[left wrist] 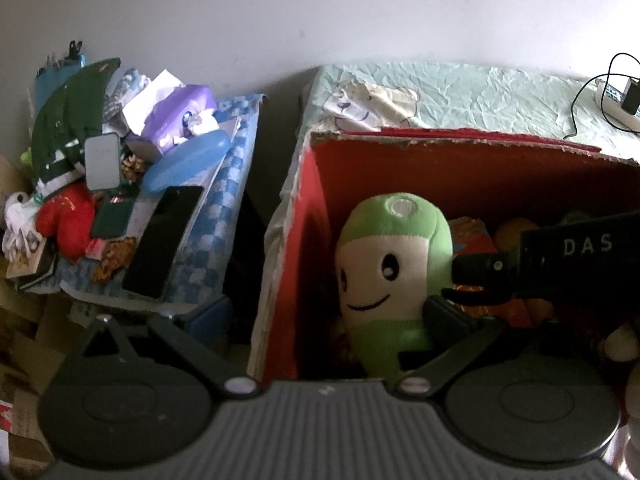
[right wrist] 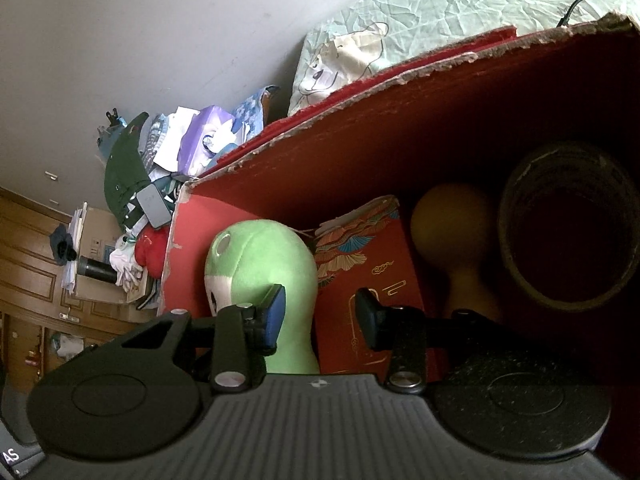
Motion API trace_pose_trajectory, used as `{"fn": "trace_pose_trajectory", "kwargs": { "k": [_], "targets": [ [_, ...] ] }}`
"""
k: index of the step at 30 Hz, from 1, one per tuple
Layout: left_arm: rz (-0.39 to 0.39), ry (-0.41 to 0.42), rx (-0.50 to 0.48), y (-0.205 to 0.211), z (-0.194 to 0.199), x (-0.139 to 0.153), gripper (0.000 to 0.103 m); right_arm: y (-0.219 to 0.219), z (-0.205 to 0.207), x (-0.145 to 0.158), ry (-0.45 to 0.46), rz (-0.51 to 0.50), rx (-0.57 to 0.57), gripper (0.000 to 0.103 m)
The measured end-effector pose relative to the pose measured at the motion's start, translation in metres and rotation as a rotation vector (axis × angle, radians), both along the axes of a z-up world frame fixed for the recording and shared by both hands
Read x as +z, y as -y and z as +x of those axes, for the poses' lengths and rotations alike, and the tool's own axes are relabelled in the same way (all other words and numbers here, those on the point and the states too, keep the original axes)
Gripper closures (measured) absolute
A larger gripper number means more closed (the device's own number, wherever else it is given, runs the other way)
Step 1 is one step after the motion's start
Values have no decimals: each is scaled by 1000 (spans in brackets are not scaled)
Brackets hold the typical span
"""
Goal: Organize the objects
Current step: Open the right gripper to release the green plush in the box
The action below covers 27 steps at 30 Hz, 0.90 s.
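Observation:
A green and white plush toy [left wrist: 392, 264] with a smiling face stands at the left end of a torn red cardboard box [left wrist: 316, 208]. My right gripper [left wrist: 460, 280] reaches in from the right and touches the toy's side. In the right wrist view the right gripper [right wrist: 322, 312] has the plush toy [right wrist: 264, 264] between its pads, the blue pad pressed into it, with the edge of a red patterned packet [right wrist: 360, 256] beside it. My left gripper [left wrist: 308, 316] stands wide open astride the box's near left corner, holding nothing.
Deeper in the box [right wrist: 360, 160] lie a yellow bulb-shaped object [right wrist: 448, 216] and a wide tape roll [right wrist: 568, 240]. Left of the box, a checked cloth [left wrist: 224, 184] carries a black phone [left wrist: 164, 240], blue case [left wrist: 188, 164] and tissue pack [left wrist: 180, 116]. Behind lies a bed [left wrist: 480, 92] with a charger [left wrist: 630, 96].

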<state>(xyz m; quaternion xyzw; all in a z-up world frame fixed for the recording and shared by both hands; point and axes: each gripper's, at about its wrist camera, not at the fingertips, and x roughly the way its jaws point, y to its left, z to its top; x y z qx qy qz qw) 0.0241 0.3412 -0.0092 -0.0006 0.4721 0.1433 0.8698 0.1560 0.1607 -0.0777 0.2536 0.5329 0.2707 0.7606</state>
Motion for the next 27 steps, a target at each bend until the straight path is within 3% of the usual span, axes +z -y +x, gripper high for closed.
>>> {"fn": "trace_pose_trajectory", "kwargs": {
  "k": [18, 27],
  "targets": [
    [-27, -7, 2, -2, 2, -1, 0, 4, 1, -2, -15, 20, -56, 60],
    [-3, -2, 10, 1, -3, 4, 1, 10, -4, 1, 27, 44, -92, 60]
  ]
}}
